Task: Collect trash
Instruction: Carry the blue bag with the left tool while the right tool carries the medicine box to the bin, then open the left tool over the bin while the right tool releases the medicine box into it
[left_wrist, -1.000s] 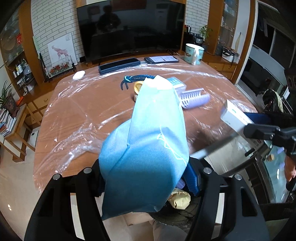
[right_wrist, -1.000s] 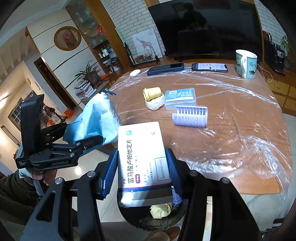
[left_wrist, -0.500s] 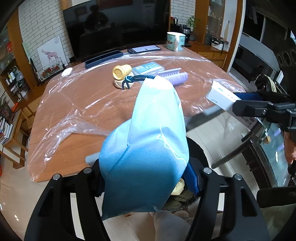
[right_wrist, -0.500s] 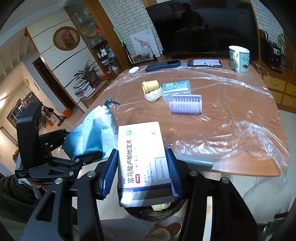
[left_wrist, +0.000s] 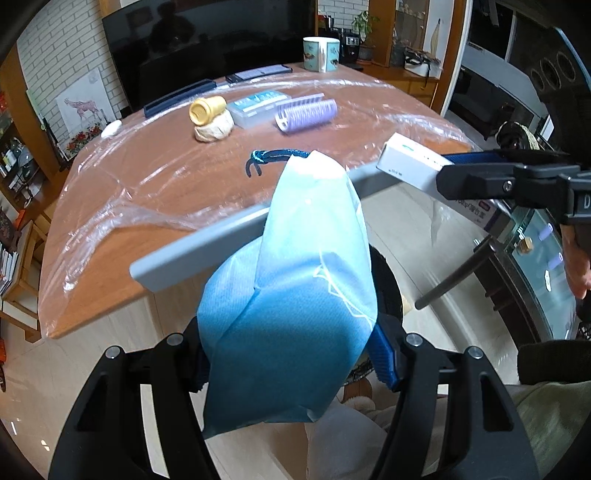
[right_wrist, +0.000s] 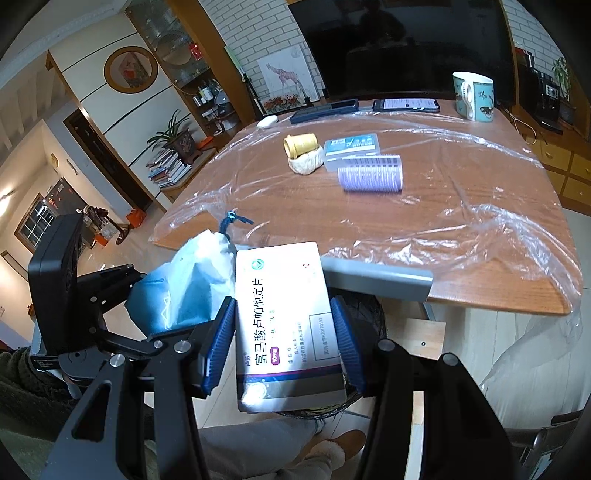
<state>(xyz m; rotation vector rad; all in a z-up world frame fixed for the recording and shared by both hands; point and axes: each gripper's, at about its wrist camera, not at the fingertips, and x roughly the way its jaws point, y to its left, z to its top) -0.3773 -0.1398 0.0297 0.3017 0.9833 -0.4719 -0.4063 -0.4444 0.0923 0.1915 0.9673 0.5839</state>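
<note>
My left gripper (left_wrist: 291, 354) is shut on a blue drawstring bag (left_wrist: 291, 302), which stands up between its pads and hides most of the black bin (left_wrist: 388, 280) below. That bag (right_wrist: 184, 288) also shows at the left of the right wrist view. My right gripper (right_wrist: 284, 343) is shut on a white medicine box (right_wrist: 284, 321) with printed characters, held over the black bin (right_wrist: 369, 314) on the floor in front of the table. In the left wrist view the box (left_wrist: 410, 166) sticks out from the right gripper at the right.
The wooden table (right_wrist: 443, 229) under clear plastic film carries a yellow cap on a crumpled tissue (right_wrist: 303, 155), a small plastic case (right_wrist: 351, 146), a purple hair roller (right_wrist: 369, 177), two phones and a mug (right_wrist: 472, 96). A grey bar (left_wrist: 207, 247) runs along the near edge. The person's knees are below.
Both grippers have drawn back off the table and sunk slightly, so the bag and the box now hang beyond the near edge over the bin. Both grips are unchanged.
</note>
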